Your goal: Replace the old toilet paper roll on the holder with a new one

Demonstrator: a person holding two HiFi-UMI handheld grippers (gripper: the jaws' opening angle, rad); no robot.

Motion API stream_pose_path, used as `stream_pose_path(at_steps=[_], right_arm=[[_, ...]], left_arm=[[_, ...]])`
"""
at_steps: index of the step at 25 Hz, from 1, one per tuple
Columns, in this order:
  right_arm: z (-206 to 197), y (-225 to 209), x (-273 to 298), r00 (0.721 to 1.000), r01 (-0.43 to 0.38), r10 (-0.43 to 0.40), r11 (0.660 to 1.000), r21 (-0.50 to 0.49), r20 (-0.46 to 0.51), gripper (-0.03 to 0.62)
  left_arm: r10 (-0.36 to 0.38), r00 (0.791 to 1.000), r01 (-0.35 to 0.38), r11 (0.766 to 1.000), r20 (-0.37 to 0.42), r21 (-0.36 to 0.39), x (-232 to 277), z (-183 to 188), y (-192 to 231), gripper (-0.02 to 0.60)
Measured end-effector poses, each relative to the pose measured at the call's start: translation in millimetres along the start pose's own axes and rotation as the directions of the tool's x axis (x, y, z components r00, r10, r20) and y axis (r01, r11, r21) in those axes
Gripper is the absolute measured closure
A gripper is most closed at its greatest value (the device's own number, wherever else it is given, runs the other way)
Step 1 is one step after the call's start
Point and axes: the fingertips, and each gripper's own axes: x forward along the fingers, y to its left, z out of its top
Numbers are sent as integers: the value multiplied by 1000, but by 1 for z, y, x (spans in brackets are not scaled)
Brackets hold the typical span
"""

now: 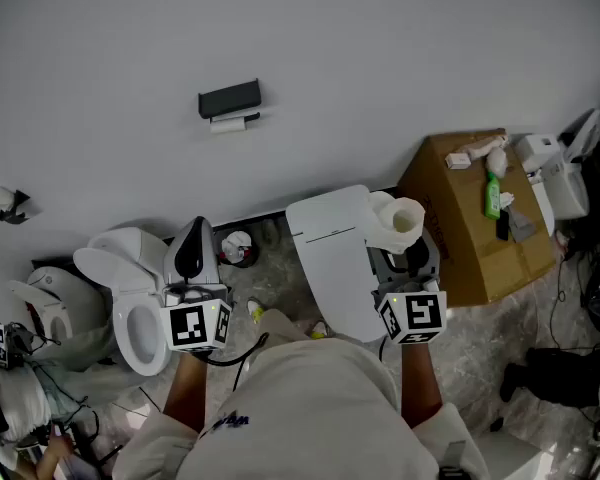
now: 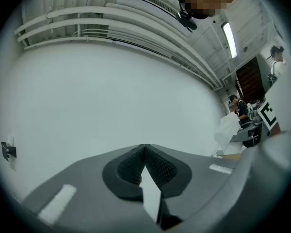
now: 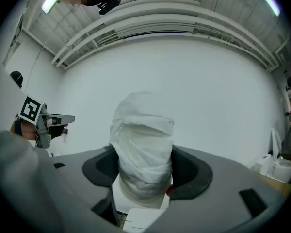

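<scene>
A black paper holder (image 1: 230, 99) hangs on the white wall, with a thin white roll (image 1: 228, 122) just beneath it. My right gripper (image 1: 408, 253) is shut on a fresh white toilet paper roll (image 1: 396, 222), held in front of the wall, below and to the right of the holder. In the right gripper view the roll (image 3: 143, 140) stands upright between the two dark pads (image 3: 194, 171) of my right gripper (image 3: 143, 181). My left gripper (image 1: 191, 255) is shut and holds nothing; in its own view my left gripper (image 2: 145, 152) faces bare wall, tips pressed together.
A white toilet (image 1: 130, 288) with its lid up stands at the lower left, and a closed white toilet (image 1: 325, 253) sits in the middle. A cardboard box (image 1: 460, 238) at the right carries a green bottle (image 1: 492, 196). A small black hook (image 1: 13, 205) is on the wall at the left.
</scene>
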Motion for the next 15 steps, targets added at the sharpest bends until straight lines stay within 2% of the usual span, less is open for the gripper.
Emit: stream_pose_path(at_steps=[6, 11, 15], right_arm=[[0, -4, -6, 1000, 3, -3, 1000, 4, 1, 301], [-4, -1, -4, 1000, -11, 11, 1000, 0, -10, 301], [-8, -1, -2, 999, -35, 35, 999, 12, -24, 301]], left_arm=[[3, 1000, -3, 1000, -9, 3, -7, -3, -3, 580], [41, 999, -41, 999, -30, -12, -10, -13, 6, 580], [54, 997, -54, 999, -49, 7, -12, -17, 6, 578]])
